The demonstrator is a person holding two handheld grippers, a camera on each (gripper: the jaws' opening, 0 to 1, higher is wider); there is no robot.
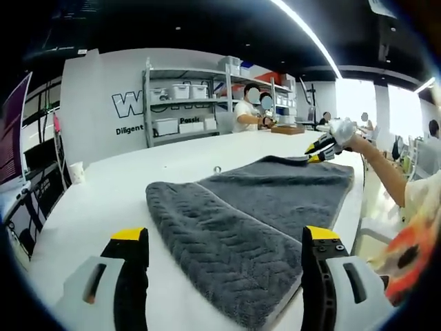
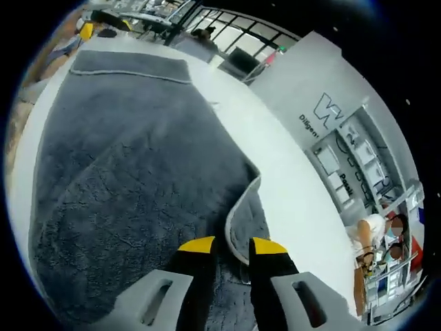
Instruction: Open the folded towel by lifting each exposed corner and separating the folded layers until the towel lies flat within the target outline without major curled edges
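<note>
A dark grey towel [image 1: 275,200] lies on the white table [image 1: 96,200], with a folded layer [image 1: 207,234] turned over its near left part. My left gripper [image 1: 225,233] is open, its jaws wide apart just above the towel's near end and holding nothing. At the far right corner, my right gripper [image 1: 318,150], held by a gloved hand, pinches the towel's edge and lifts it slightly. In the right gripper view the towel [image 2: 124,172] spreads away, and its pale hem [image 2: 238,207] curls in between the nearly closed jaws of my right gripper [image 2: 232,243].
A metal shelf with white bins [image 1: 182,103] stands against the back wall, with people seated at a far table [image 1: 248,114]. A paper cup [image 1: 76,171] sits near the table's left edge. Bare table runs left of the towel, and the right table edge [image 1: 358,200] is close.
</note>
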